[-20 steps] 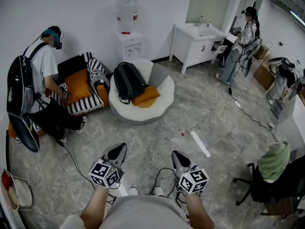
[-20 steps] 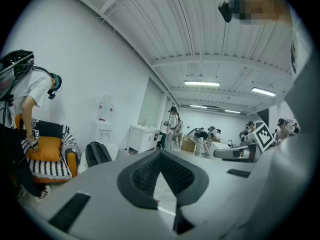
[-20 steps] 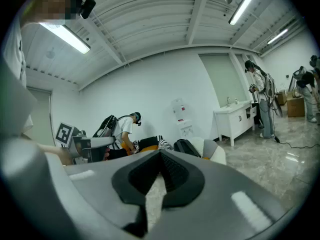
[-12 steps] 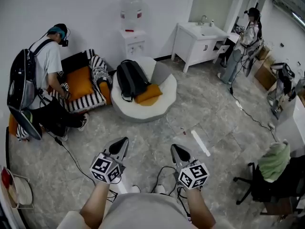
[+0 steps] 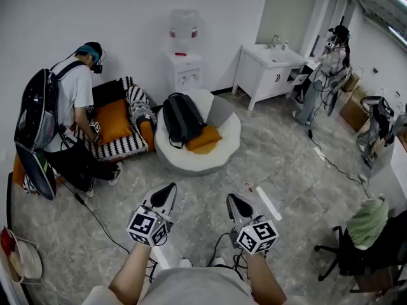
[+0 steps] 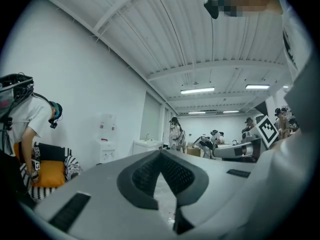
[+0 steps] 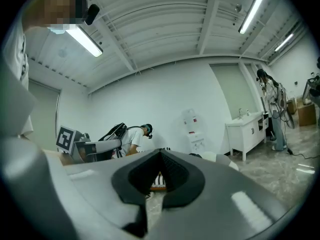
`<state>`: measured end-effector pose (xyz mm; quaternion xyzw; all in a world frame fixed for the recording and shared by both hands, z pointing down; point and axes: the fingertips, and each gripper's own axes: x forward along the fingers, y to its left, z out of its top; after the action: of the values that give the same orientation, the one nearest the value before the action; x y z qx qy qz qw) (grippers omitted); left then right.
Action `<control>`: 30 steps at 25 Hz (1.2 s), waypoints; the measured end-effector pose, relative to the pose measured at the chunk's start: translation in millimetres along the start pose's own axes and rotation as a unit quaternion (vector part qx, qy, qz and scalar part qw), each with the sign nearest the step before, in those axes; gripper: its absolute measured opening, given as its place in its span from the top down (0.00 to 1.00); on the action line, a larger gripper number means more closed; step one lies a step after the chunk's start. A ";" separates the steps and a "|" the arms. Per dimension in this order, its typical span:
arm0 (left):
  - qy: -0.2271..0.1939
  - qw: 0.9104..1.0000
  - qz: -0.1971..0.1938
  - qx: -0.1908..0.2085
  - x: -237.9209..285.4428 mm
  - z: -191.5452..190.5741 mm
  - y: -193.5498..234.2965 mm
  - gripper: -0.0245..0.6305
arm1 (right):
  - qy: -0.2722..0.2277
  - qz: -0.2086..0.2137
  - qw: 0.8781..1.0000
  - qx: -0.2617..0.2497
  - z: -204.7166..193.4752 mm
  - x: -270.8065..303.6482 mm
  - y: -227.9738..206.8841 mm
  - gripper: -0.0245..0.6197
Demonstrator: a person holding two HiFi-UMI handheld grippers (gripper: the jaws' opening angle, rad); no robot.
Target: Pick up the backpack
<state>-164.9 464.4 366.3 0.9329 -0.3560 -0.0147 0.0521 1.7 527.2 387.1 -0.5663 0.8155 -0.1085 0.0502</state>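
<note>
Head view: we have edged toward the backpack (image 5: 183,118), still well apart; left gripper (image 5: 169,188) and right gripper (image 5: 233,199) closed, empty.

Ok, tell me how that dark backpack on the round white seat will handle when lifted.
The backpack looks like soft fabric, so it will probably sag when lifted by its top. It leans on the round white seat, so a nudge may topple it.

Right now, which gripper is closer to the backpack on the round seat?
Left. The left gripper points roughly toward the backpack; the right gripper is farther off to the right. Neither touches it.
</note>
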 end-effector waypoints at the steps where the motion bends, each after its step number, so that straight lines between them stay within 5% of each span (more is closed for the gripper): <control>1: -0.008 1.000 0.001 0.004 0.4 7.7 4.5 0.98 | -0.006 0.001 1.000 -0.006 6.0 4.9 4.0 0.96; 15: -0.036 0.999 0.011 0.017 16.0 38.0 39.9 0.98 | -0.040 0.021 0.999 -0.028 47.6 58.8 17.9 0.96; 30: -0.019 0.999 0.030 0.007 129.1 29.9 78.3 0.98 | -0.026 0.052 0.998 0.000 45.7 145.1 -88.6 0.96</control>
<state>-122.4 317.8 346.3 0.9216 -0.3851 -0.0282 0.0391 40.5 356.4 369.3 -0.5261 0.8421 -0.0909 0.0763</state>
